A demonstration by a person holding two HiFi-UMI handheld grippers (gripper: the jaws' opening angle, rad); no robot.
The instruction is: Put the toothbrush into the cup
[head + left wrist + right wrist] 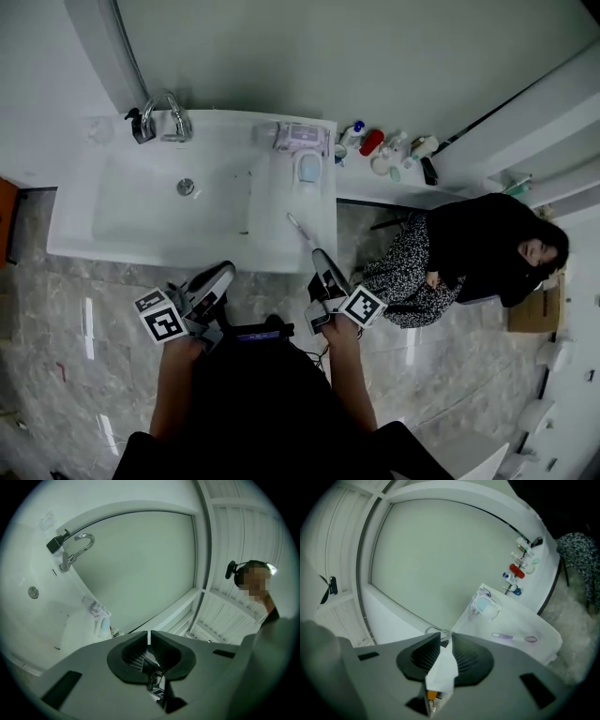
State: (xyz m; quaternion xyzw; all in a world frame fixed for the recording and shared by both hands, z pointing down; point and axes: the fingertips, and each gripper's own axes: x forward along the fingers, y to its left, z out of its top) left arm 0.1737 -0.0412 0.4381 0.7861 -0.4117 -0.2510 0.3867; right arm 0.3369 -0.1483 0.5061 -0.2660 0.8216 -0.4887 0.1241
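Note:
A pale toothbrush [300, 230] [513, 638] lies flat on the right ledge of the white sink [84, 239]. Behind it on the same ledge stands a light blue cup [307, 169] [486, 606] [102, 625]. My right gripper [323, 262] [446, 634] hovers in front of the sink's near edge, just short of the brush. Its jaws stand a narrow gap apart with nothing between them. My left gripper [223, 274] [149, 637] hangs to the left below the sink's front edge, tips together and empty.
A chrome tap [167, 117] and a drain [187, 187] are in the basin. A wrapped pack [300, 136] stands behind the cup. Small bottles [384, 145] line the shelf to the right. A person in dark clothes [478, 253] sits close at the right on the marble floor.

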